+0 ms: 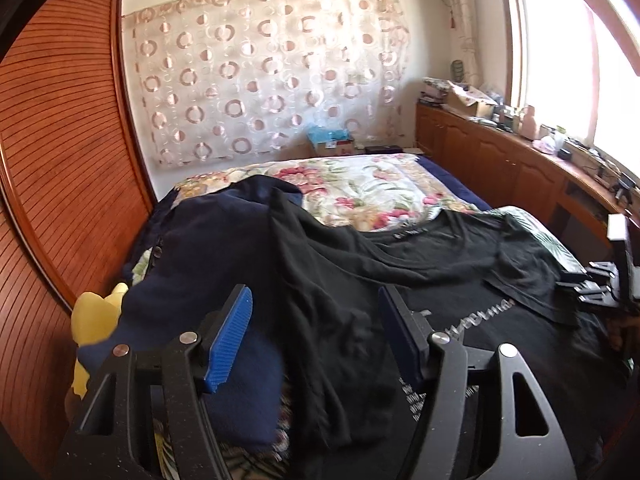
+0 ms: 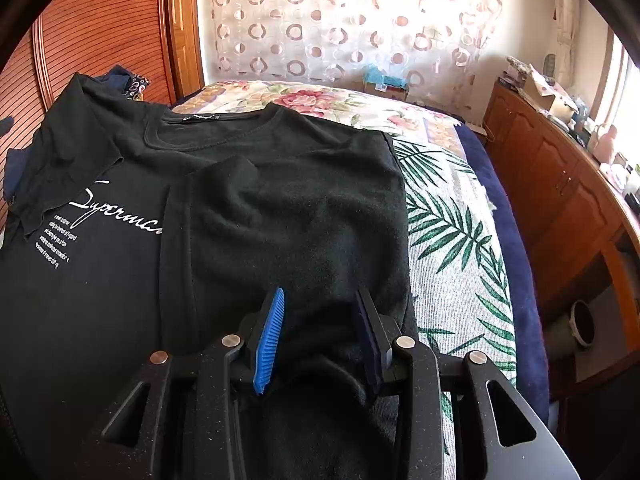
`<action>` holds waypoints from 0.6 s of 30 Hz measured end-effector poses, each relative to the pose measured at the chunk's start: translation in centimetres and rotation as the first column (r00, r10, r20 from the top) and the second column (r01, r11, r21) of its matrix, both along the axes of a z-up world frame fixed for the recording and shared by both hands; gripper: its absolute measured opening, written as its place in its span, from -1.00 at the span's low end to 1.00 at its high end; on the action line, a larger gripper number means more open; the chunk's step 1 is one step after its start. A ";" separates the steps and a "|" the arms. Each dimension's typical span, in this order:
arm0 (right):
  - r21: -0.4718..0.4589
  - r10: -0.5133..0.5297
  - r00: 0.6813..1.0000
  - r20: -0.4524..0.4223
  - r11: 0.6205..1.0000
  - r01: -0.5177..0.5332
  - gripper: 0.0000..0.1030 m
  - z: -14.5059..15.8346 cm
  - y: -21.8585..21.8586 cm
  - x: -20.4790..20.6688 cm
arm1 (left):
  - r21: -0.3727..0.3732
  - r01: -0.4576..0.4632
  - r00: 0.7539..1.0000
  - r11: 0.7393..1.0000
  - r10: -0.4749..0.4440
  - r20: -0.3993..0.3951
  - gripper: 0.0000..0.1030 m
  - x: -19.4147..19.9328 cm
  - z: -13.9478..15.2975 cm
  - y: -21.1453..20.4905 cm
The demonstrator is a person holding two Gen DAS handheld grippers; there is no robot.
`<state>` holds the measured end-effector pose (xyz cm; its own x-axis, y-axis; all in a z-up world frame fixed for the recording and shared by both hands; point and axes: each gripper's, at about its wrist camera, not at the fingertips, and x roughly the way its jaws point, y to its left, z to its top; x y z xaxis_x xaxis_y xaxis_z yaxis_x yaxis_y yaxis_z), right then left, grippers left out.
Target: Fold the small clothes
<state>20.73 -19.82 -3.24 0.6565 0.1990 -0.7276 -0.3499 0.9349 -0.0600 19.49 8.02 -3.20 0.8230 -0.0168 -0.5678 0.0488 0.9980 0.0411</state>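
A black T-shirt with white lettering lies face up on the bed, its right side folded inward over the chest. My right gripper is shut on the lower edge of that folded part, with black fabric bunched between its blue pads. In the left wrist view the same T-shirt is rumpled, and its left side ridges up toward a navy garment. My left gripper hangs open above this left side; black cloth shows below the gap, clear of the pads.
The bed has a floral and palm-leaf cover. A slatted wooden wardrobe door stands close on the left, with a yellow soft thing beside it. A cluttered wooden cabinet runs along the right under the window.
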 end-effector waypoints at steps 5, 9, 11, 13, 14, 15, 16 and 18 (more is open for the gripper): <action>-0.001 0.000 1.000 0.001 1.000 0.000 -0.27 -0.1 -0.1 0.0 | 0.006 -0.026 0.999 1.000 0.027 -0.027 0.27 2.4 -0.3 1.0; -0.002 -0.001 1.000 0.002 1.000 0.001 -0.27 -0.1 -0.1 -0.1 | 0.016 -0.030 0.998 0.999 0.030 -0.048 0.24 3.5 -0.4 1.3; -0.006 -0.001 1.000 0.004 1.000 0.001 -0.27 -0.1 -0.1 -0.1 | 0.021 -0.024 0.999 0.999 0.025 -0.048 0.23 4.1 -0.2 1.5; -0.008 -0.001 1.000 0.005 1.000 0.002 -0.25 -0.1 -0.1 -0.2 | 0.023 -0.020 0.998 1.000 0.022 -0.059 0.13 5.0 -0.1 1.6; -0.011 -0.003 1.000 0.007 1.000 0.003 -0.25 -0.1 0.0 -0.2 | 0.023 -0.017 0.998 1.000 0.018 -0.063 0.07 5.3 -0.1 1.7; -0.014 -0.004 1.000 0.008 1.000 0.004 -0.24 -0.1 0.0 -0.2 | 0.023 -0.014 0.998 1.000 0.015 -0.067 0.05 5.6 -0.1 1.8; -0.019 -0.004 1.000 0.010 1.000 0.005 -0.24 0.0 0.0 -0.2 | 0.022 -0.009 0.997 1.000 0.011 -0.072 0.03 6.0 -0.1 1.8; -0.025 -0.005 1.000 0.013 1.000 0.005 -0.23 0.0 0.0 -0.3 | 0.018 -0.003 0.997 1.000 0.004 -0.076 0.02 6.6 -0.1 1.8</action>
